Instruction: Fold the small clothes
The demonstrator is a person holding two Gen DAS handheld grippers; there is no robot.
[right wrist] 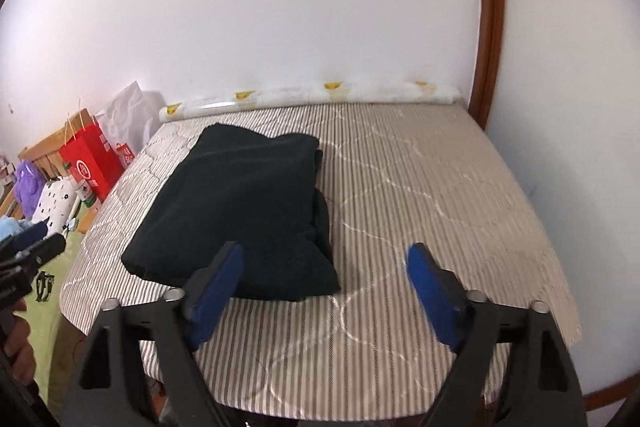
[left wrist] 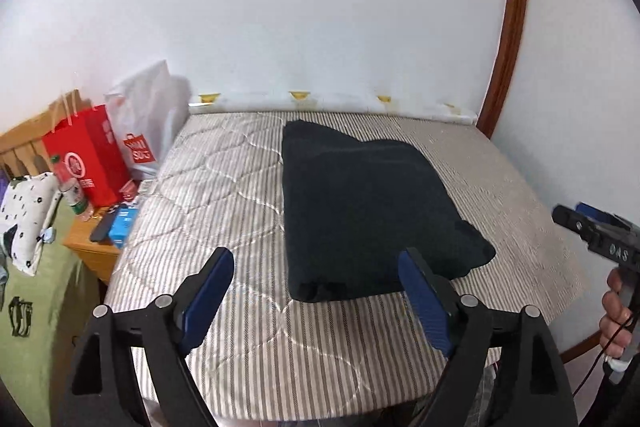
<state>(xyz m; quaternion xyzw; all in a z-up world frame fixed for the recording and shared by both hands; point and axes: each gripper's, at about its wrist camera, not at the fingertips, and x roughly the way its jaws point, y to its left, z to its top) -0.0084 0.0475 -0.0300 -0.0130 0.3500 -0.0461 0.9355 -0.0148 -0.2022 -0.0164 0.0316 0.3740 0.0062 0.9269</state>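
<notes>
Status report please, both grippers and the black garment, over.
Left gripper open, empty. Right gripper open, empty. Black garment folded on striped mattress. Nothing in the way.

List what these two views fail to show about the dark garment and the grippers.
- Dark garment: its type and fold layers unreadable in both views; the black fabric swallows detail.
- Its near edge: partly covered by the left hand-held gripper and, in the right wrist view, by the right hand-held gripper.
- Left wrist view: the right one's fingertips cut off by the frame edge.

Black angular tongs (left wrist: 316, 267) frames, ribbed blue pads (left wrist: 424, 301), silver pivot screws (left wrist: 469, 301), bare-skinned hand (left wrist: 614, 319)
</notes>
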